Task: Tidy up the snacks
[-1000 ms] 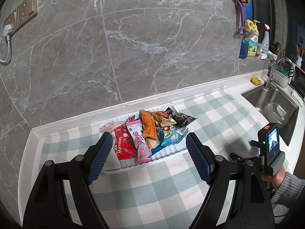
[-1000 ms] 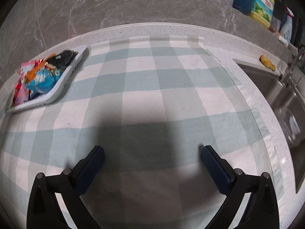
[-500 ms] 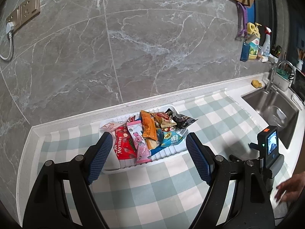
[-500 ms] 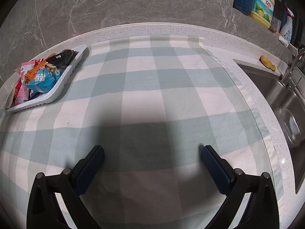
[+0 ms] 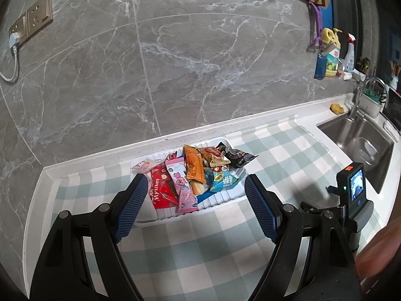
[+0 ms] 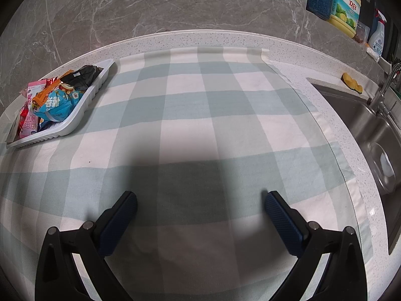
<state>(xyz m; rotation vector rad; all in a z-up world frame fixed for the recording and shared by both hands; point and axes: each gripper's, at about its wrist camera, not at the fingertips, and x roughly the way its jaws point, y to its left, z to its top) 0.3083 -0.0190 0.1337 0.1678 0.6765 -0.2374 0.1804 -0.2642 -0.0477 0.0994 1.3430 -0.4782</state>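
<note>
Left claw: the left gripper (image 5: 194,204) hung over the checked cloth (image 5: 225,250) with its blue pads spread wide and nothing between them.
Tray: the white tray (image 5: 220,197) lay just ahead of that claw, its near rim showing in the gap between the fingers, close to the marble wall.
Snacks: the snack packets (image 5: 193,173) were heaped inside the tray: a red one nearest the left finger, then a pink, an orange and a blue, and a black one at the far right end.
Right claw: the right gripper (image 6: 199,215) pointed steeply down at bare cloth, its pads set far apart and empty.
Tray from the right claw: far off to the upper left of it (image 6: 82,105), well apart.
Sink: the steel sink (image 6: 371,135) sat right of that claw, past the cloth's edge.
Hand: a blurred hand (image 5: 378,253) showed at the lower right of the left claw.
</note>
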